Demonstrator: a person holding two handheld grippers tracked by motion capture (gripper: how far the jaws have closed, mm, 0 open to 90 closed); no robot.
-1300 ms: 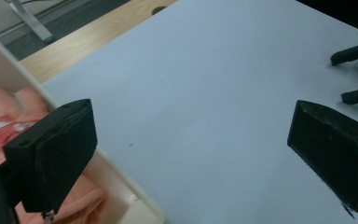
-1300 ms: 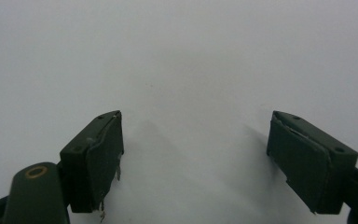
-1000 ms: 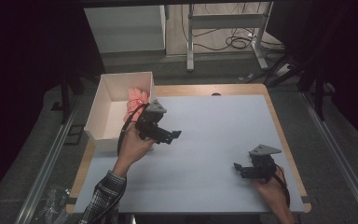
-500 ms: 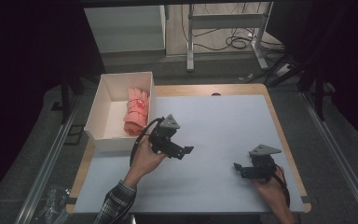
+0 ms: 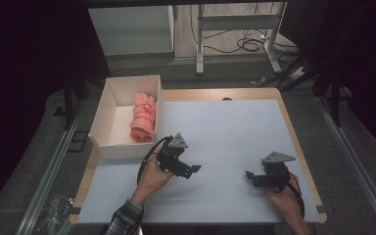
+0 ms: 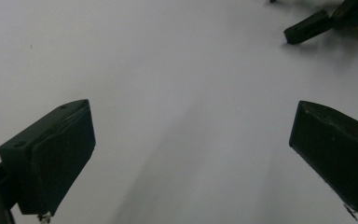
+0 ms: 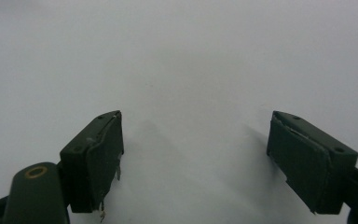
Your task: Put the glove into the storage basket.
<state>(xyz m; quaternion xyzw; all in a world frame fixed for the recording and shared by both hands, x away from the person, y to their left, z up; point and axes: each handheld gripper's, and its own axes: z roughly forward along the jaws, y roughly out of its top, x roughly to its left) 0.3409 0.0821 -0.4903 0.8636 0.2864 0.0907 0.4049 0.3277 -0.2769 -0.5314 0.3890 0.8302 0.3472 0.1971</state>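
A rolled pink cloth (image 5: 143, 116) lies inside the white box (image 5: 106, 115) at the table's left edge. My left gripper (image 5: 192, 170) hovers over the pale mat just right of the box's near corner, open, jaws wide apart and empty in the left gripper view (image 6: 200, 154). My right gripper (image 5: 250, 176) rests low near the mat's front right, also open with nothing between its jaws (image 7: 205, 158). The right gripper's jaw tip (image 6: 307, 29) appears far off at the top right of the left gripper view.
The pale blue-grey mat (image 5: 225, 132) covers most of the wooden table (image 5: 293, 132). Metal rails run along both sides of the table. A metal stand and cables lie on the floor beyond the far edge.
My left gripper has drawn back from the box toward the near middle of the mat, empty. The pink cloth stays in the box. The right gripper has not moved.
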